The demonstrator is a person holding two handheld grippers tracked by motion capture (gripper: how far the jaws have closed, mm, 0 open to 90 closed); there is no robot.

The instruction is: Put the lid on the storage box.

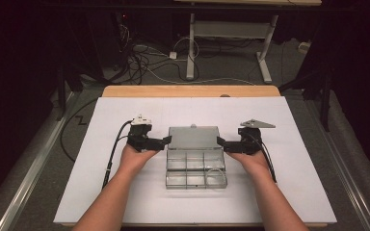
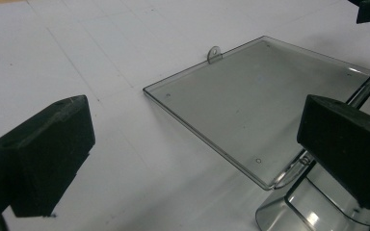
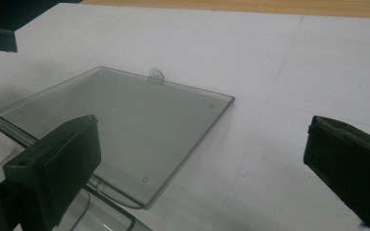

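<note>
A clear plastic compartment box [image 1: 195, 168] lies open in the middle of the white table cover, its smoky lid [image 1: 193, 137] folded back flat away from me. In the left gripper view the lid [image 2: 265, 101] lies between the wide-apart jaws, and the box's near corner [image 2: 294, 204] shows at the bottom right. My left gripper [image 1: 166, 141] stands open at the lid's left edge. My right gripper [image 1: 220, 142] stands open at the lid's right edge, with the lid [image 3: 120, 122] seen between its jaws. Neither holds anything.
The white cover [image 1: 125, 192] lies on a wooden table [image 1: 188, 91]. Beyond the table are a white-legged desk frame [image 1: 231, 43] and loose cables [image 1: 144, 57] on the floor. Dark curtains stand at both sides.
</note>
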